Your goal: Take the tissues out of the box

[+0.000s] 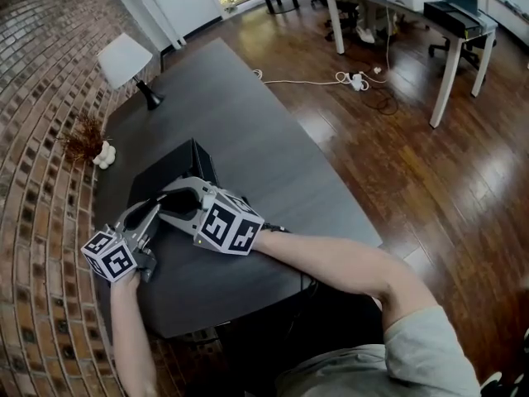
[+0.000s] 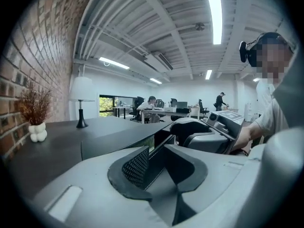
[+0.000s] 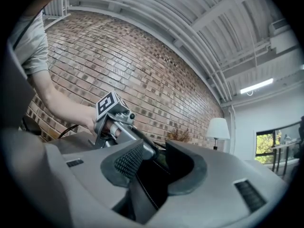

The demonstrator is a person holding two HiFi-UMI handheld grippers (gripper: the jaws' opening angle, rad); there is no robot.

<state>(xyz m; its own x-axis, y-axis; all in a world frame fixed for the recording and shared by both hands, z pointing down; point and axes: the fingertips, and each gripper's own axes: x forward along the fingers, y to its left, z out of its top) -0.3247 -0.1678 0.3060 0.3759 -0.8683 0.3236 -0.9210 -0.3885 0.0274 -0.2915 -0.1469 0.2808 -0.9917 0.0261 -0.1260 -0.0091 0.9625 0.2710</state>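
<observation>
A black tissue box (image 1: 178, 165) stands on the dark table (image 1: 248, 131) close to the brick wall; no tissue shows. My left gripper (image 1: 157, 209) reaches its near top edge from the lower left. In the left gripper view its jaws (image 2: 159, 163) are nearly together, with a thin black flap of the box (image 2: 118, 141) pinched between the pads. My right gripper (image 1: 172, 198) comes in from the right and meets the same spot. Its jaws (image 3: 154, 163) stand equally narrow on a black panel of the box (image 3: 147, 186), with the left gripper's fingers (image 3: 137, 139) just beyond.
A white-shaded lamp (image 1: 124, 60) and a small white vase of dried twigs (image 1: 89, 143) stand at the table's far left by the brick wall. A white desk (image 1: 413, 7) and a power cable (image 1: 351, 79) lie across the wooden floor. People sit at distant desks (image 2: 152, 108).
</observation>
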